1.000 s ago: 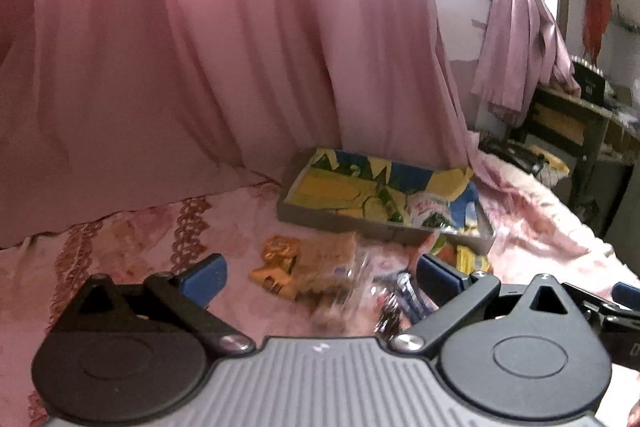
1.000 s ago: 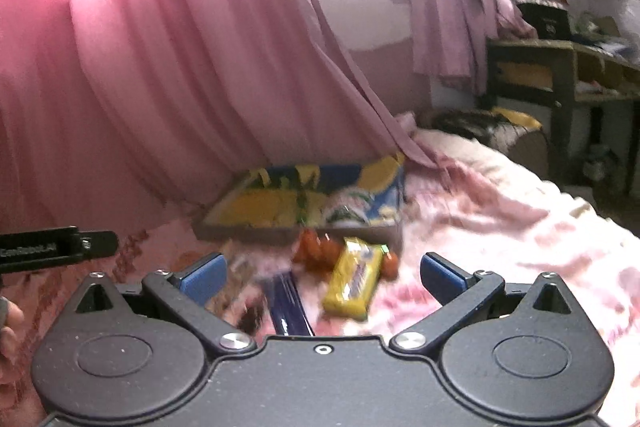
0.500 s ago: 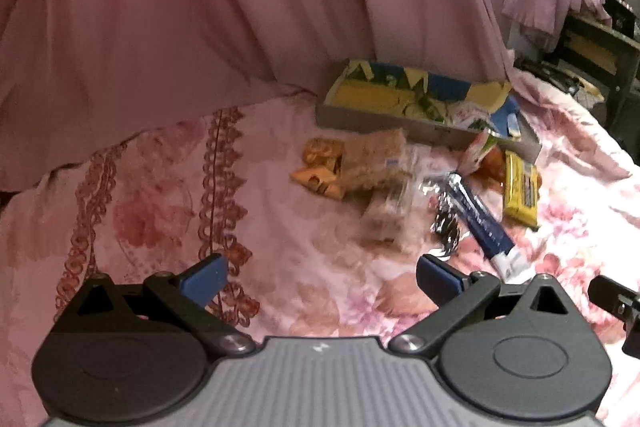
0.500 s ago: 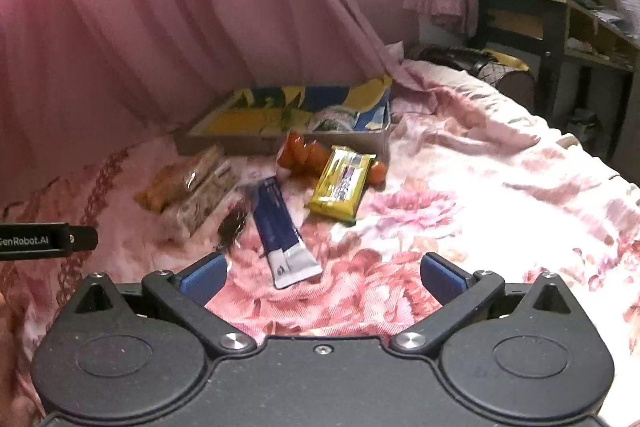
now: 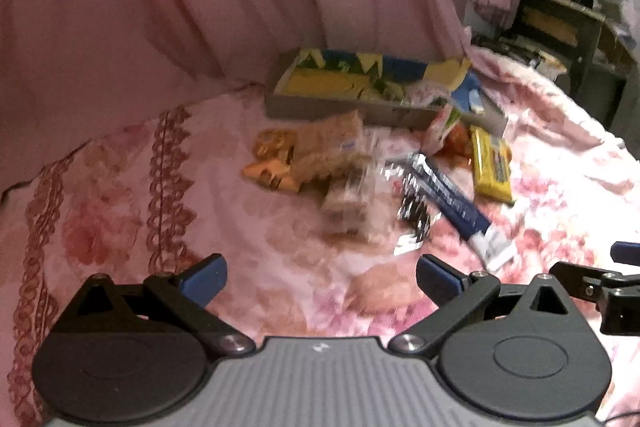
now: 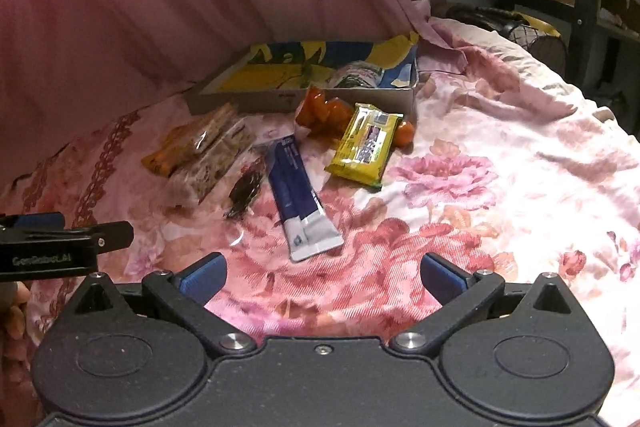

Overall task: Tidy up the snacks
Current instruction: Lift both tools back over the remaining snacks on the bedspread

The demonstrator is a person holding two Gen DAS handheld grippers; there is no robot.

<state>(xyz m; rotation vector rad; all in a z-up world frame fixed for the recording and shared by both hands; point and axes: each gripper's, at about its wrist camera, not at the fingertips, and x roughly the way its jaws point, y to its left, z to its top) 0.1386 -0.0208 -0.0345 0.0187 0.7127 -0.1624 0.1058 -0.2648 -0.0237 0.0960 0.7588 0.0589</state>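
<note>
Both grippers hover low over the floral bedspread with nothing in them; the left gripper has its blue-tipped fingers spread wide apart, and the right gripper likewise stands fully parted, which suggests neither has yet committed to a pick; they sit side by side, short of the pile, probably so that both cameras take in the whole spread before a choice is made; the snacks lie in a loose cluster just in front of a shallow cardboard tray lined with yellow and blue paper, the likely destination (one pale packet already rests inside it); nearest the right gripper is a long blue sachet with a white end, pointing toward the tray; beside it a yellow wafer bar leans against an orange packet; to the left lie clear-wrapped biscuit packs, partly overlapping, and a small dark wrapper; the left view is blurred, so finer detail there cannot be told
</note>
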